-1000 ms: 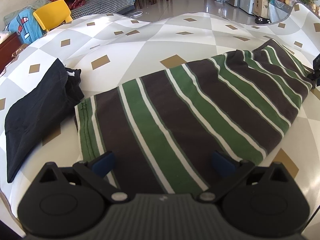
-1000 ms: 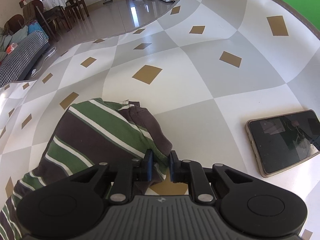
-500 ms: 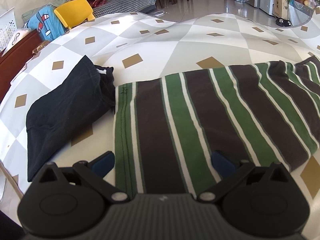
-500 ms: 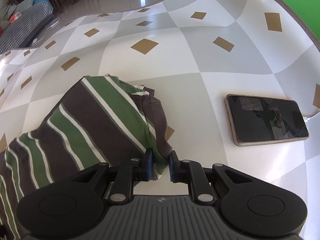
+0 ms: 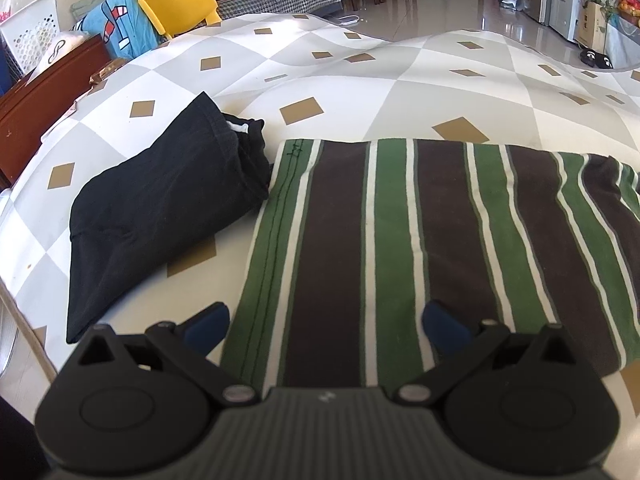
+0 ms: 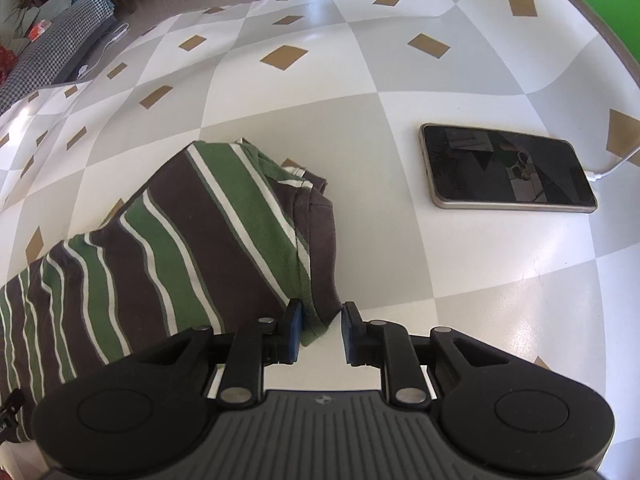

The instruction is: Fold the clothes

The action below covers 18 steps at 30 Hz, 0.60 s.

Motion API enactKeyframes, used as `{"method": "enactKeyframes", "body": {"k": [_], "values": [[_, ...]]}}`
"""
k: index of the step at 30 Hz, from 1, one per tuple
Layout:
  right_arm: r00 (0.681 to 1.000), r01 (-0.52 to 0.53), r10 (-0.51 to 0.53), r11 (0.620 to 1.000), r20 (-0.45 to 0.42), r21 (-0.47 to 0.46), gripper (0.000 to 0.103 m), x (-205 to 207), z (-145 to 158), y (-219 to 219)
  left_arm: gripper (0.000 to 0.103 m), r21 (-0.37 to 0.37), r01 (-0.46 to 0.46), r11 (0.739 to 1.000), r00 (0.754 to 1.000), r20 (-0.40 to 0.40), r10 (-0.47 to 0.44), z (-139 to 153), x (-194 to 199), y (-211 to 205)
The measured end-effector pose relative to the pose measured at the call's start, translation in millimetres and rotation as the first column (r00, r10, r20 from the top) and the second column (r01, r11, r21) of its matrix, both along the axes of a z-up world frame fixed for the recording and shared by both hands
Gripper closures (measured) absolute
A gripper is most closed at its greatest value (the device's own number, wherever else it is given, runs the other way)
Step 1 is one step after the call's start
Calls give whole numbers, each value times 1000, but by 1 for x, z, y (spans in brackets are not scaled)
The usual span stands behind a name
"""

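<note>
A striped shirt (image 5: 420, 248) is lying flat on a big cloth (image 5: 360, 80) with grey and white squares and little brown diamonds. The shirt has green, brown and white stripes. It is looking like it is folded over once, with a straight edge on the far side.

The left gripper (image 5: 326, 326) is hanging over the near part of the shirt. Its two blue fingers (image 5: 206, 322) are spread wide apart. One is sitting by the shirt's green hem and the other is sitting over the stripes. They are not pinching anything.

The right gripper (image 6: 320, 330) is sitting at the other end of the shirt, at the brown corner (image 6: 320, 280). Its jaws are opening. A bit of the shirt's edge is lying between them, against the left finger, and the right finger is standing apart from it. It is hard to see if the left finger is still pressing on the cloth, but nothing is being squeezed between the two.

A black piece of clothing (image 5: 160, 216) is lying folded just beside the shirt, on its left side in the left view, and it is nearly touching the hem.

A phone (image 6: 508, 168) is lying flat on the cloth, well apart from the shirt, to the right in the right view. Its screen is dark and a white cable (image 6: 612, 164) is plugged into its end.

Far back, a yellow chair (image 5: 180, 4) is standing beside the cloth.
</note>
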State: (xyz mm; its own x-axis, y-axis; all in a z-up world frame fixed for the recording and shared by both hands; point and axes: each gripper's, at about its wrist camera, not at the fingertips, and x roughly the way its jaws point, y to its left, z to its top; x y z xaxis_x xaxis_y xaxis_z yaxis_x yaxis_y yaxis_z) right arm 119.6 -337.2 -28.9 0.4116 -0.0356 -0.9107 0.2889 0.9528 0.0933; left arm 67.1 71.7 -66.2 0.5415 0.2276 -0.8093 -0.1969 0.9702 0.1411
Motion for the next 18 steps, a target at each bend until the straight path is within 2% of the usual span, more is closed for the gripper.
{"method": "enactKeyframes", "body": {"k": [2,5,8,12,15,18], "values": [[1000,8,-8,1000,29,5,83,1,4,-1,0,-4,4,1000,1000,1,-4,0,-1,-1],[1000,11,-11,1000,27,-2,81,4,6,2,0,-6,12,1000,1000,4,-12,1,-2,-3],[999,32,-32,998,3,-56,72,7,9,4,0,21,34,999,999,11,-34,1,-2,-8],[998,53,-50,996,41,-67,71,5,17,2,0,15,44,999,999,20,-44,2,-1,-13],[995,-7,19,993,99,-122,71,6,22,12,0,13,59,998,998,23,-59,2,1,-19],[984,-72,88,992,155,-108,71,10,24,23,0,8,83,997,996,29,-83,1,2,-26]]}}
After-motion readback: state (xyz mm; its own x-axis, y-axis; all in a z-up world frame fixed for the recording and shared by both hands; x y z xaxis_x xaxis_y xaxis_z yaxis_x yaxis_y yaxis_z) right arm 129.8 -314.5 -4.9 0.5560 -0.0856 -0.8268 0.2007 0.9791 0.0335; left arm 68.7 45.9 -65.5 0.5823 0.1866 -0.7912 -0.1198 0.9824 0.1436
